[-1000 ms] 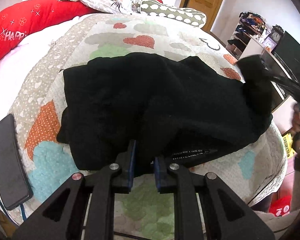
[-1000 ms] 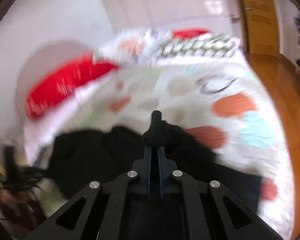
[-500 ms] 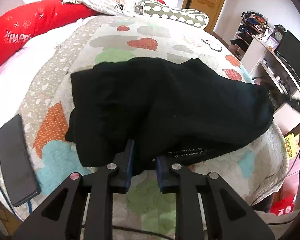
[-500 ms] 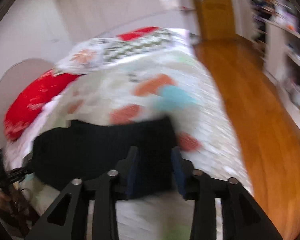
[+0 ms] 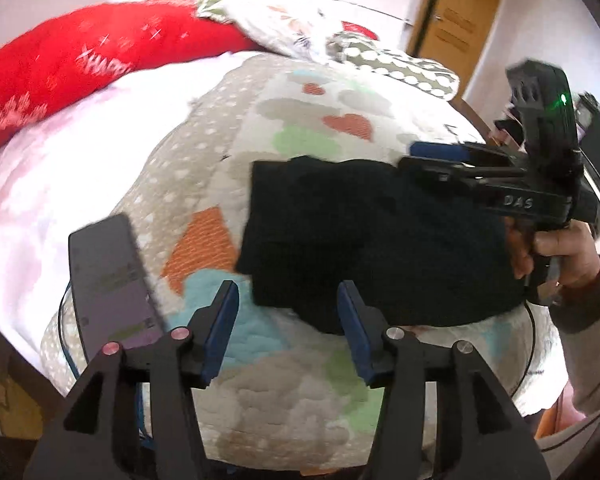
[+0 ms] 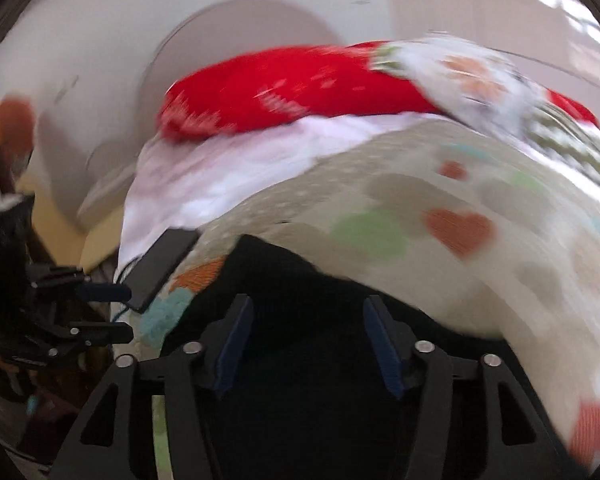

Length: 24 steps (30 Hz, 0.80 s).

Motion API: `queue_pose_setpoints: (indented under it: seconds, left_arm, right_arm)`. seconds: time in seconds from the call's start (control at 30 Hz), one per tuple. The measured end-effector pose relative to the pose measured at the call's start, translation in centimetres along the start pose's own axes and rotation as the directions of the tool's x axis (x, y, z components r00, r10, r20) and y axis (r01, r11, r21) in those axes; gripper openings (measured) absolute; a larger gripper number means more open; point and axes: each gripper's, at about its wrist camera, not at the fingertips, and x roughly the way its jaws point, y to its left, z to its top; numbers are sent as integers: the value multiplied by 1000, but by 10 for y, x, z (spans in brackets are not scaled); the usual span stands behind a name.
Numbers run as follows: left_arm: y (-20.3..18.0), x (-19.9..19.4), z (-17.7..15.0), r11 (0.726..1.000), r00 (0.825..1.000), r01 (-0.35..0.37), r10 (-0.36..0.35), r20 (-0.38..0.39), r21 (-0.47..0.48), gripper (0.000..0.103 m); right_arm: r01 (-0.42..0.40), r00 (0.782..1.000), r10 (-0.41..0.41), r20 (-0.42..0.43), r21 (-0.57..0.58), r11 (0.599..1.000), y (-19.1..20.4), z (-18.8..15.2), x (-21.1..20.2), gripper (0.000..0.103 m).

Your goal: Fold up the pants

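The black pants (image 5: 372, 240) lie folded in a rough rectangle on the heart-patterned quilt (image 5: 300, 128). My left gripper (image 5: 288, 320) hangs just short of their near left corner. Its jaws are opening and the blue pads press on nothing. My right gripper (image 6: 310, 320) hovers over the pants (image 6: 300, 280), its jaws also opening, with cloth below them but none pinched. In the left wrist view a hand (image 5: 560, 248) holds the right gripper (image 5: 424, 158) above the far right part of the pants. The left gripper (image 6: 116, 312) shows at the left edge of the right wrist view.
A dark phone (image 5: 108, 280) with a cable lies on the quilt's left edge, close to the left gripper. A red pillow (image 5: 100, 60) and patterned pillows (image 5: 380, 64) lie at the head of the bed. A wooden door (image 5: 460, 28) stands behind on the right.
Both grippers were shut on the pants and have let go, jaws spread. The left gripper drew back from the near edge. The right gripper swung in over the pants.
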Motion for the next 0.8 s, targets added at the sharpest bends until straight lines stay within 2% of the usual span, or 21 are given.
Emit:
queue_pose_setpoints:
  seconds: [0.1,0.13,0.23,0.3,0.33,0.43,0.5,0.57,0.7,0.8]
  left_arm:
    - [5,18,-4,1000,999,-2,2,-33,-27,52]
    - [5,26,-4,1000,999,9,-11,-48,-30,52]
    - [1,43,-5,999,997,34,-36,-71,-26,52]
    - [-1,52,-3,999,995,43,-45,-89,-32,52]
    - [-2,55,-1,998,995,48,-51,-88,-36,51]
    - [0,46,8,998,998,56,-58,-39,-39,51]
    - [3,38,15,997,998,63,-63,4,-40,51]
    - [5,39,21,998,999,51,-51,12,-41,51]
    - [6,56,18,999,1000,4,-6,-30,-45,51]
    - [7,55,14,998,999,5,-7,-39,-55,51]
  right_arm:
    - [-29,999,26,-38,-75,997,20,18,33,69]
    - [-17,999,12,-46,-105,994,25,23,48,76]
    - [-5,997,-7,-80,-144,990,29,29,78,76]
    - [-46,991,26,-135,-153,987,30,29,100,46]
    - [-42,989,18,-149,-157,987,29,27,108,25]
    - [-54,992,44,-118,-85,995,16,36,102,12]
    - [-60,996,58,-69,-42,997,6,46,92,12]
    - [-56,998,56,-33,-1,998,0,55,93,12]
    - [-69,995,73,-71,55,996,-1,49,128,13]
    - [-79,994,87,-66,104,991,-6,38,144,24]
